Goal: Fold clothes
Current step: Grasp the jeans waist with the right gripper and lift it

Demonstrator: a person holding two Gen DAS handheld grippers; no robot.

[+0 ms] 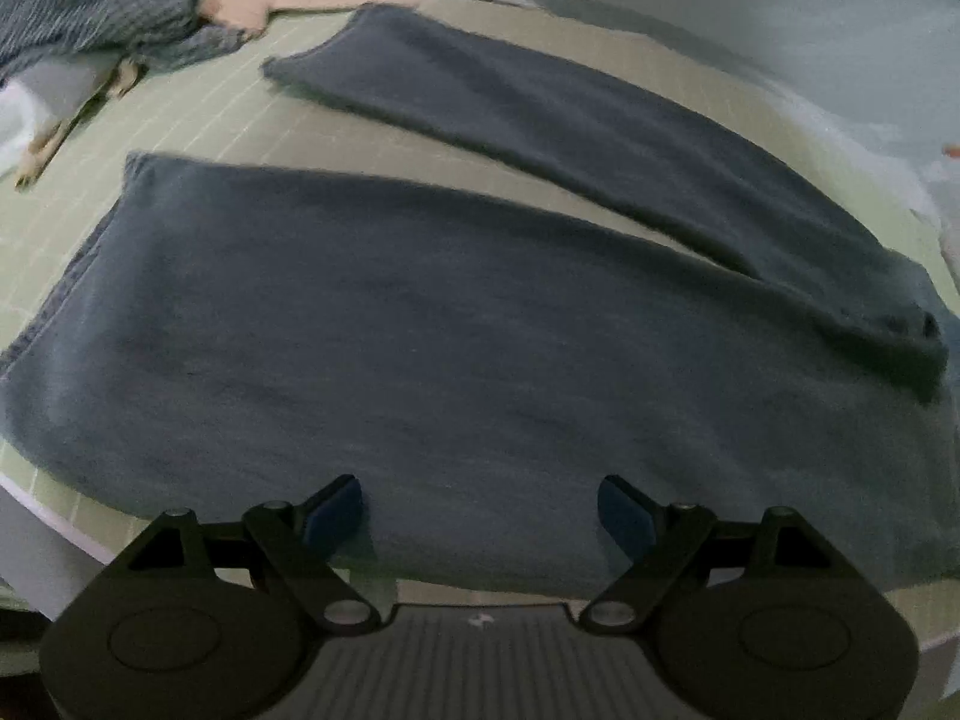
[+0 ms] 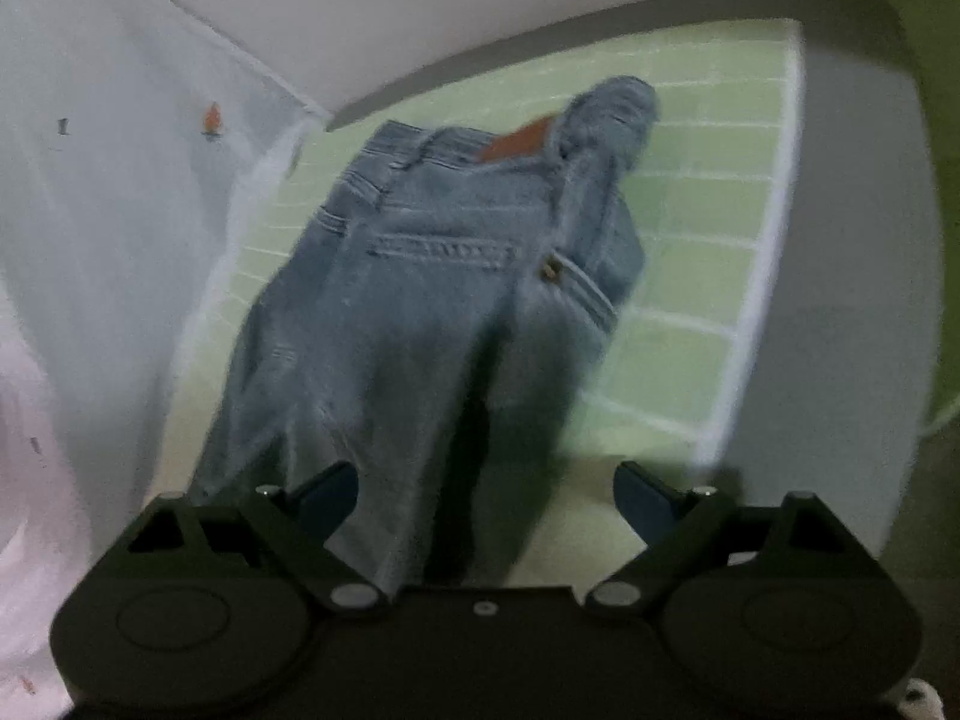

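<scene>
While the jeans (image 1: 456, 360) lie spread across the green gridded mat (image 1: 198, 120) on the surface, both legs run flat and apart, the near one broad under the left tool (image 1: 480, 516), the far one (image 1: 570, 138) angling away toward its hem. Seen from the right wrist, the waistband end (image 2: 480, 204) with its brown patch (image 2: 519, 144) sits near the mat's far edge, and the denim drapes toward the right tool (image 2: 486, 498).

Both tools stand wide open and grip nothing; the left one's blue pads (image 1: 336, 510) hover just above the near leg's edge, and cloth runs between the right one's fingers without being pinched.

Whether the legs are laid out for folding or lie as they fell cannot be told. The chief risk, as I judge it, is a shallow bite: denim is heavy, and a pinch on one layer could slip or drag the leg askew. A striped garment (image 1: 102, 18) heaped at the far left corner could snag the far hem if it swings that way.

Open mat shows between the legs and right of the waistband (image 2: 708, 276); the near leg already overhangs the surface's front edge (image 1: 54, 516), leaving little room there.
</scene>
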